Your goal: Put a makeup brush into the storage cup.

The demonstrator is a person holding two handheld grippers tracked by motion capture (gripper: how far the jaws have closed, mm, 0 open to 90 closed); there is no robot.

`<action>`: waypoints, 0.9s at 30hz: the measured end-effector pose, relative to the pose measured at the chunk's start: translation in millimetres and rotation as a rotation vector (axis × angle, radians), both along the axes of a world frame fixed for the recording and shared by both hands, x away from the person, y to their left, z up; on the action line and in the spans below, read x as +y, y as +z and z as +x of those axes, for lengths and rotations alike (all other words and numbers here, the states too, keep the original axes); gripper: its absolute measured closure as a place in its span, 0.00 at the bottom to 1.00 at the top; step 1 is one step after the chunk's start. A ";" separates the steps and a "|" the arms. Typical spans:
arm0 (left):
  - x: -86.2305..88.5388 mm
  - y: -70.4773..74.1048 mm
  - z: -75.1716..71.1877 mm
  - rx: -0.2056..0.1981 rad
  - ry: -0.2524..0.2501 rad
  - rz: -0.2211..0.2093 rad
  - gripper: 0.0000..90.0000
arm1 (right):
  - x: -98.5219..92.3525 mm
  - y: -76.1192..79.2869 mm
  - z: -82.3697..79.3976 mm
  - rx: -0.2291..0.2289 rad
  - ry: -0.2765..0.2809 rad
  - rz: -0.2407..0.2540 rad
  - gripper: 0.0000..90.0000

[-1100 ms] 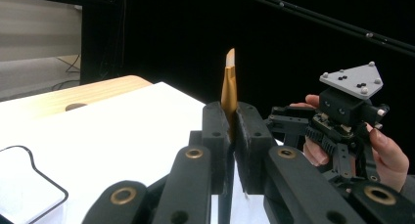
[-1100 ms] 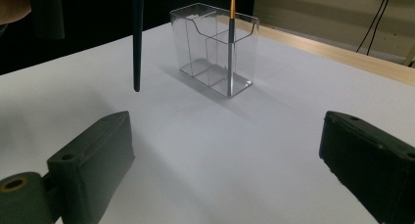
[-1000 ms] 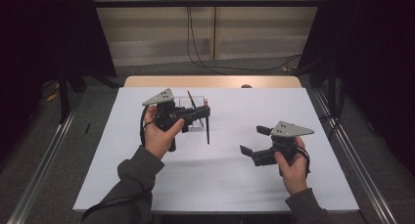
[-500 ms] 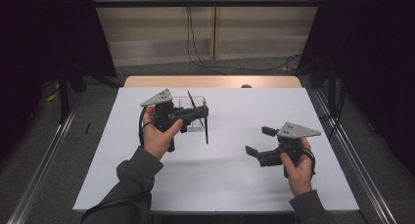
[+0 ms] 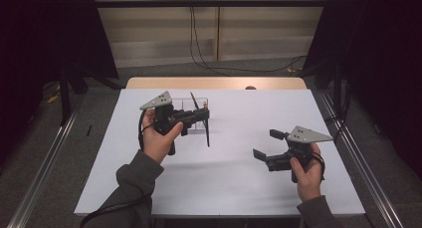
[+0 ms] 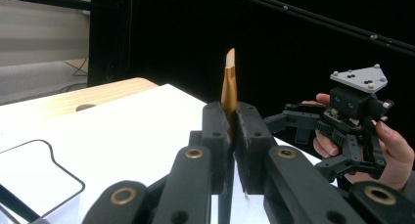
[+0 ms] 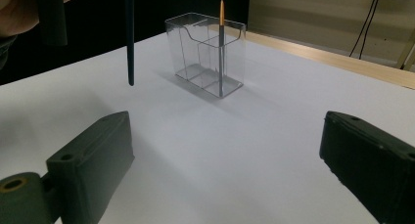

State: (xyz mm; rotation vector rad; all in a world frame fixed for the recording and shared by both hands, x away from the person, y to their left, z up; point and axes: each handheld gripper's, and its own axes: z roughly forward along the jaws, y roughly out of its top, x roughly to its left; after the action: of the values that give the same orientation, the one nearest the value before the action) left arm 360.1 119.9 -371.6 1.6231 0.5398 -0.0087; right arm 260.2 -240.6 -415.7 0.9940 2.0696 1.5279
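My left gripper (image 5: 201, 116) is shut on a thin brush, held above the white table. The brush's gold ferrule and pale tip (image 6: 229, 82) stick up between the jaws, and its dark handle (image 5: 206, 133) hangs down with its end just off the surface. Behind that hand stands a clear plastic holder (image 5: 198, 102) with another gold-tipped brush (image 7: 221, 38) upright in it. My right gripper (image 5: 266, 144) hovers low at the right of the table, open, nothing between its jaws, facing the holder (image 7: 205, 53) and the hanging handle (image 7: 129, 38).
A white sheet (image 5: 234, 178) covers the table, with a wooden strip (image 5: 214, 82) at its far edge. Metal rails (image 5: 40, 173) run along both sides on the floor. Cables hang on the back wall.
The right gripper has drifted slightly to the right. The left gripper and its brush have stayed in place.
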 end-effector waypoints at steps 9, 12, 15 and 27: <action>1.0 0.7 0.5 -0.002 0.007 0.001 0.93 | -1.5 0.3 -0.8 -0.004 -0.001 0.002 0.06; 1.7 1.6 0.8 -0.004 0.006 0.003 0.93 | -2.1 0.8 -1.3 -0.003 0.000 0.003 0.06; 2.4 2.5 1.6 -0.006 0.013 0.008 0.93 | -2.5 0.4 -1.3 -0.003 0.002 0.001 0.06; 5.9 5.3 7.2 -0.007 0.035 0.011 0.93 | -3.7 -0.8 -0.8 -0.001 -0.006 -0.001 0.06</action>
State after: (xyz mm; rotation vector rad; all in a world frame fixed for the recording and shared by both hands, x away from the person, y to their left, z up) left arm 367.3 125.9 -366.3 1.6239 0.5640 0.0265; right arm 259.3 -244.3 -416.5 0.9985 2.0645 1.5244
